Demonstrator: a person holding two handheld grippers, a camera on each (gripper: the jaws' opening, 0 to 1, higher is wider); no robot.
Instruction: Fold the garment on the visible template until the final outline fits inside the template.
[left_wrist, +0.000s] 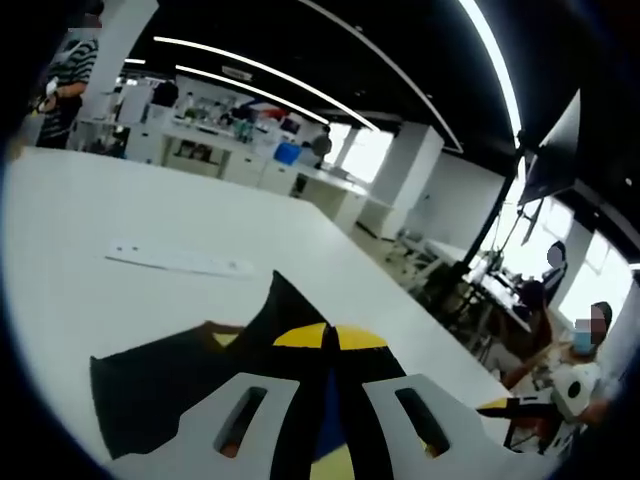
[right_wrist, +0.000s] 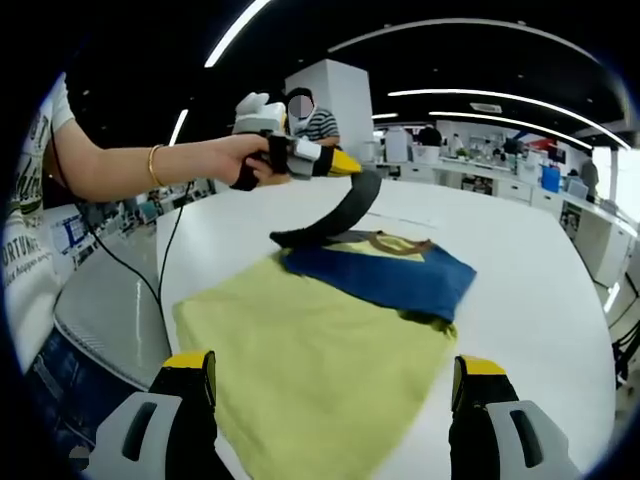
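A blue garment (right_wrist: 400, 275) with a yellow patch lies folded on the far part of a yellow-green template sheet (right_wrist: 300, 360) on the white table (right_wrist: 540, 300). Its black sleeve (right_wrist: 345, 212) arcs up off the table, and my left gripper (right_wrist: 345, 163), held in a person's hand, is shut on it. In the left gripper view the left gripper (left_wrist: 330, 338) has its yellow-tipped jaws closed on the black sleeve (left_wrist: 170, 385), which hangs below them. My right gripper (right_wrist: 335, 368) is low over the near end of the template, jaws wide apart with nothing between them. The right gripper (left_wrist: 500, 406) also shows at the lower right of the left gripper view.
A thin white strip (left_wrist: 180, 262) lies flat on the table (left_wrist: 100, 210). The table's edge (right_wrist: 165, 300) runs close to the template's left side, with the person standing there. Desks, shelves and other people fill the room beyond.
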